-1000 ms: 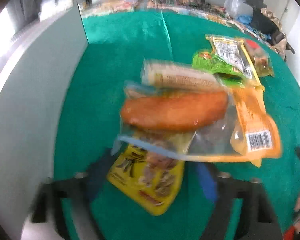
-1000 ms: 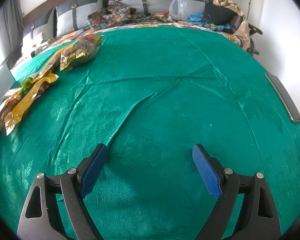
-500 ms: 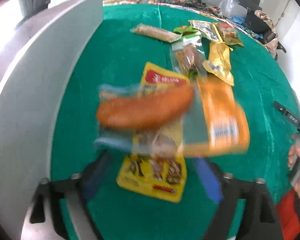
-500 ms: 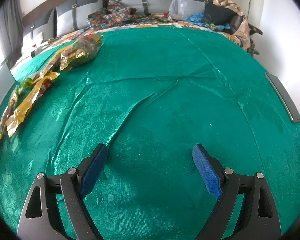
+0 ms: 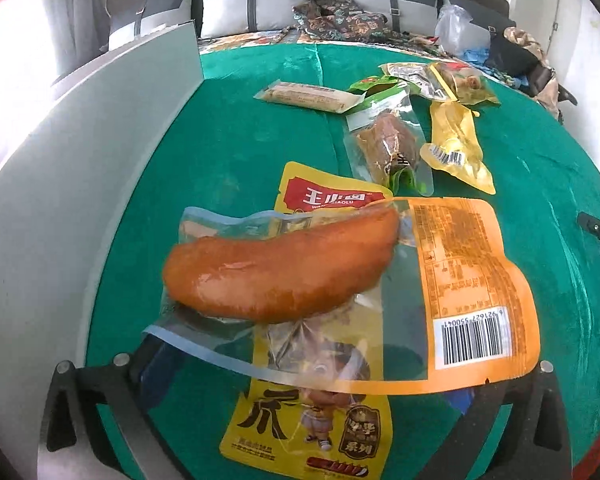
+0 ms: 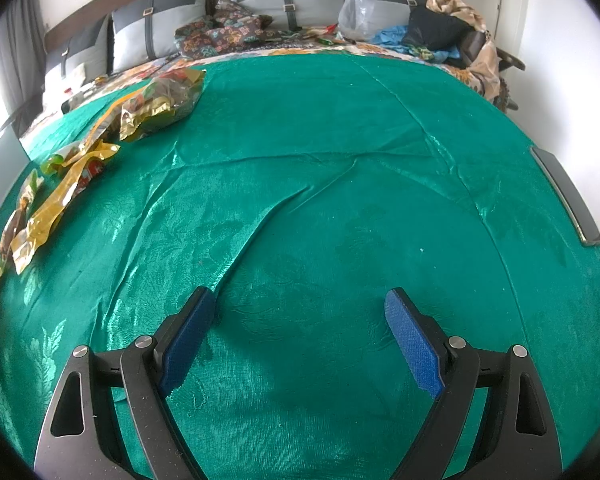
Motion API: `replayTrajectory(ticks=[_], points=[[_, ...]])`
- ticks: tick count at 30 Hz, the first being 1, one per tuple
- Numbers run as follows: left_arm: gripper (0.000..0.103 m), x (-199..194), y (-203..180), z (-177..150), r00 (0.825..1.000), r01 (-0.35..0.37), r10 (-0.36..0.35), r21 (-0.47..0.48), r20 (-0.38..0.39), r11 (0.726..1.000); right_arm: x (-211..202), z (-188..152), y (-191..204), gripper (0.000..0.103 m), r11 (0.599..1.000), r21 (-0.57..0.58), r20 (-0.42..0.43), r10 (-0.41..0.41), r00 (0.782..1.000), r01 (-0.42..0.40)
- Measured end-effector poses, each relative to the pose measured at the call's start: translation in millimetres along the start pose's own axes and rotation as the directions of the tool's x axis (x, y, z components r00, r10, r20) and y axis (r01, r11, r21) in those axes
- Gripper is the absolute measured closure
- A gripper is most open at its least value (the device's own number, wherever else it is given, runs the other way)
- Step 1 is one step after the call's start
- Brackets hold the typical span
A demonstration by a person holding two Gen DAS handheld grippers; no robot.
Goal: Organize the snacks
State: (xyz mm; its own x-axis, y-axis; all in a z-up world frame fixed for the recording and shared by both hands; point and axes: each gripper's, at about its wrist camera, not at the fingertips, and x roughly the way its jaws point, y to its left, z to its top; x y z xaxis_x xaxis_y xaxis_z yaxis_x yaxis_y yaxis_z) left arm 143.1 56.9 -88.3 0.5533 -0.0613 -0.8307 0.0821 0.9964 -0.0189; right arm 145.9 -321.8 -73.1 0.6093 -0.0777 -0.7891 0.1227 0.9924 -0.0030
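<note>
In the left wrist view a clear and orange packet with a browned piece of meat (image 5: 284, 272) lies across a yellow snack packet (image 5: 312, 420) on the green cloth (image 5: 228, 152). My left gripper (image 5: 308, 384) straddles both packets; its jaws are opening wide, and the blue left pad (image 5: 156, 368) stands clear of the packet. The packet covers the right pad. My right gripper (image 6: 300, 312) hangs open over bare green cloth (image 6: 320, 200) with nothing between its fingers.
A grey panel (image 5: 80, 184) walls off the left side. Beyond the packets lie a beige bar (image 5: 308, 96), a green-edged meat packet (image 5: 388, 144), a yellow pouch (image 5: 456, 148) and more bags (image 5: 440, 80). Snack bags (image 6: 160, 100) line the cloth's left edge.
The left gripper's jaws have spread and let go of the meat packet, which now rests on the yellow packet. The gripper drew back, so farther snacks show. The right gripper has kept still.
</note>
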Motion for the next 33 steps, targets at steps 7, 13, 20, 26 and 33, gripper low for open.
replayTrajectory(ticks=[7,13,20,26,33], points=[[0.0,-10,0,-7,1.0,-0.004,0.004,-0.004,0.011,1.0,0,0,0,0.014,1.0,0.0,0.0,0.0,1.0,0.0],[0.0,-14,1,-12,1.0,0.019,-0.019,0.036,-0.003,0.999,0,0,-1,0.013,1.0,0.002,-0.001,0.0,1.0,0.0],[0.0,-30,21,-33,0.999,0.031,-0.032,0.045,0.006,0.998,-15,5,18,0.015,0.973,-0.128,-0.046,0.187,0.981,-0.192],[0.0,-37,24,-43,0.999,0.031,-0.03,0.043,-0.025,0.999,-82,17,176,0.014,0.623,-0.581,-0.217,0.502,0.837,-0.524],[0.0,-56,36,-63,0.996,0.061,-0.062,-0.011,-0.071,0.998,-64,-15,341,0.016,0.241,-0.807,-0.435,0.376,0.818,-0.539]])
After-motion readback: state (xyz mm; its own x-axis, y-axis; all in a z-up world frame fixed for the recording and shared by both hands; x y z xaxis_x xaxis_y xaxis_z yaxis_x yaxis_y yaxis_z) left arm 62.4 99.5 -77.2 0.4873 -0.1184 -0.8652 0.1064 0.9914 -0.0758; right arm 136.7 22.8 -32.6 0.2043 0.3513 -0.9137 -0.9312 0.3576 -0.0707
